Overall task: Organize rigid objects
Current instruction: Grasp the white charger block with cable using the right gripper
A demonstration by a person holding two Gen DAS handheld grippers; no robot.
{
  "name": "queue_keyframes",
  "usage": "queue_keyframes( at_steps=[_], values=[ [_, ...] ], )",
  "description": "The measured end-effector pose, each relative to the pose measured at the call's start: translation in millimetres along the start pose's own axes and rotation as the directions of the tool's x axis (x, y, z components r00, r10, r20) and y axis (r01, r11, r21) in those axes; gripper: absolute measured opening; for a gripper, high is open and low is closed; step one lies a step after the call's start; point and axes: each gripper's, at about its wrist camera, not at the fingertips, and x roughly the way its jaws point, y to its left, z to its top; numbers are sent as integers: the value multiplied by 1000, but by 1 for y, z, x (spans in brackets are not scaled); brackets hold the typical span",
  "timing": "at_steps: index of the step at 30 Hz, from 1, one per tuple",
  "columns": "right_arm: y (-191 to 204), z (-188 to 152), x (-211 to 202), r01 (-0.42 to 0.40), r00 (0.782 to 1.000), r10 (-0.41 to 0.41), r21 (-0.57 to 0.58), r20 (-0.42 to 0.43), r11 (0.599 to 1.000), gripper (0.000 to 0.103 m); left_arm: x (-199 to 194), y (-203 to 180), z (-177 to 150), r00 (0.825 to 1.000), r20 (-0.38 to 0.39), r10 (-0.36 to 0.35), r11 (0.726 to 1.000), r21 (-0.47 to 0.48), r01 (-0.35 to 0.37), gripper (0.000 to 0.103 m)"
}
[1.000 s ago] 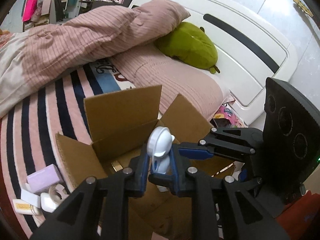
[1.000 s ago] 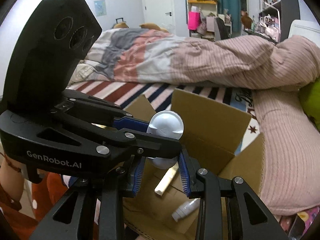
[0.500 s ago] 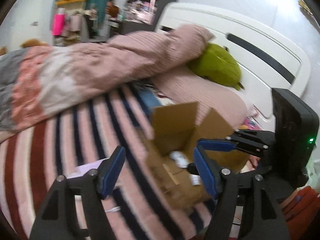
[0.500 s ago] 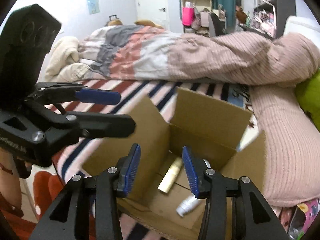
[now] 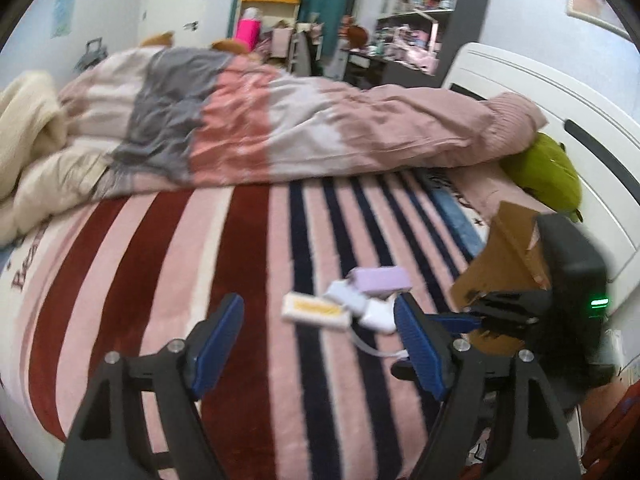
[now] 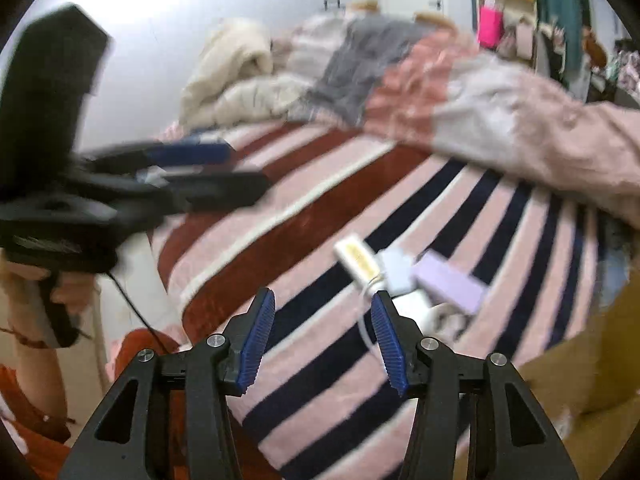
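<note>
A small heap of rigid items lies on the striped blanket (image 5: 168, 280): a lilac box (image 5: 382, 279), a white and yellow packet (image 5: 314, 309) and small white pieces (image 5: 376, 312). The same heap shows in the right wrist view: the lilac box (image 6: 450, 282) and the packet (image 6: 357, 260). My left gripper (image 5: 320, 336) is open and empty, just short of the heap. My right gripper (image 6: 322, 338) is open and empty, also short of it. The cardboard box (image 5: 504, 264) stands to the right, behind my right gripper's body (image 5: 560, 308).
A rumpled pink and grey duvet (image 5: 280, 120) lies across the back of the bed. A green plush (image 5: 548, 172) rests by the white headboard (image 5: 560, 92). The cardboard box's flap (image 6: 592, 360) fills the lower right of the right wrist view.
The left gripper let the white bottle go into the cardboard box and opened. Both grippers swung left, away from the box, toward the heap of items on the blanket.
</note>
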Motion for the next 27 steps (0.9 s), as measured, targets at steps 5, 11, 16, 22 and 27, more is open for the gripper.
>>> queue_keyframes(
  at_steps=[5, 11, 16, 22, 27],
  values=[
    [-21, -14, 67, 28, 996, -22, 67, -84, 997, 46, 18, 27, -18, 999, -32, 19, 999, -35, -20, 75],
    [-33, -20, 100, 141, 986, -138, 21, -88, 990, 10, 30, 37, -27, 998, -56, 26, 998, -49, -29, 75],
    [-18, -25, 86, 22, 998, -23, -19, -66, 1000, 4, 32, 33, -27, 998, -58, 18, 998, -55, -21, 75],
    [-1, -43, 75, -82, 991, 76, -48, -108, 996, 4, 31, 23, -28, 998, -56, 4, 999, -36, -6, 75],
    [-11, -37, 71, 25, 998, -26, -26, -54, 999, 34, 31, 21, -29, 998, -60, 8, 999, -36, -10, 75]
  ],
)
